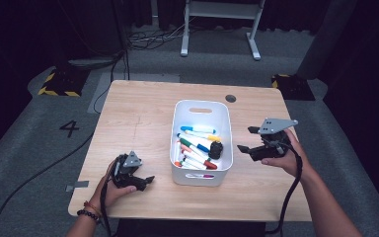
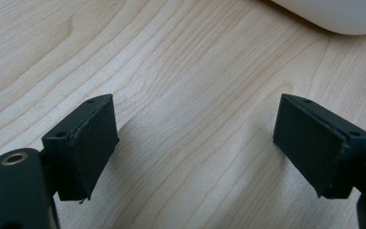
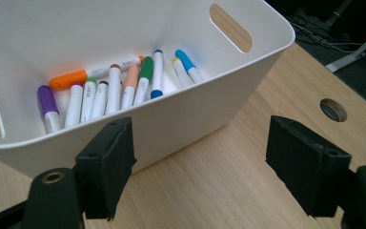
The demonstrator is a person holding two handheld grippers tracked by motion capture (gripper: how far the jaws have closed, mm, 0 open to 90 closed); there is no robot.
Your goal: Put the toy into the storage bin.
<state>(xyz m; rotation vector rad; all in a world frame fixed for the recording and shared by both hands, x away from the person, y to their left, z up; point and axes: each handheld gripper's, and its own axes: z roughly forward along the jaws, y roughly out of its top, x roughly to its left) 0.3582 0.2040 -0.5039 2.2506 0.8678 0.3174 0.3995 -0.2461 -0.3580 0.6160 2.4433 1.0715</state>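
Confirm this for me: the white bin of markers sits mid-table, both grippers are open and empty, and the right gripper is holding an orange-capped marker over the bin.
Not quite. The right gripper holds nothing: the right gripper view shows its jaws apart with bare table between them, beside the white bin. The orange-capped marker lies inside the bin with the others. The left gripper is open and empty, as you said.

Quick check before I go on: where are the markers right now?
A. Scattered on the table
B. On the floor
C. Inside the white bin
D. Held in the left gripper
C: the markers lie in a heap inside the white bin, while the left gripper and the right gripper are both open with nothing between their jaws.
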